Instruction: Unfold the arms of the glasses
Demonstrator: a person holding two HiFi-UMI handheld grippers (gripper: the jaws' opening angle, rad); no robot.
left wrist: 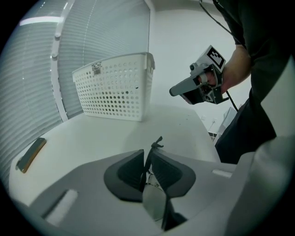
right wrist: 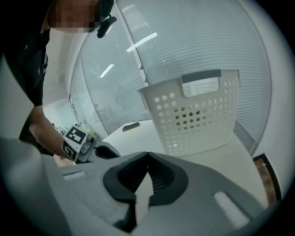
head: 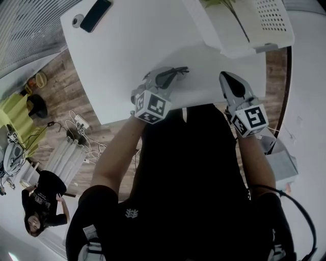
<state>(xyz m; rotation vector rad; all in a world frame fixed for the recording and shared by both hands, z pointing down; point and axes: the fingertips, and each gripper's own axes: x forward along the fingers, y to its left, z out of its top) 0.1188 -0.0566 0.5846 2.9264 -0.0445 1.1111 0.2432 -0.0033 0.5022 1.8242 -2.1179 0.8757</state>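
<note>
Both tilt down over table: left claw grips glasses, right claw closed.

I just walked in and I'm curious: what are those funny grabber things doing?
A person holds a gripper in each hand over a white table. The left gripper is clamped on a pair of glasses, which don't look opened out yet. The right gripper is shut with nothing in it, held off to the side. A white basket and a phone sit farther back on the table.
</note>
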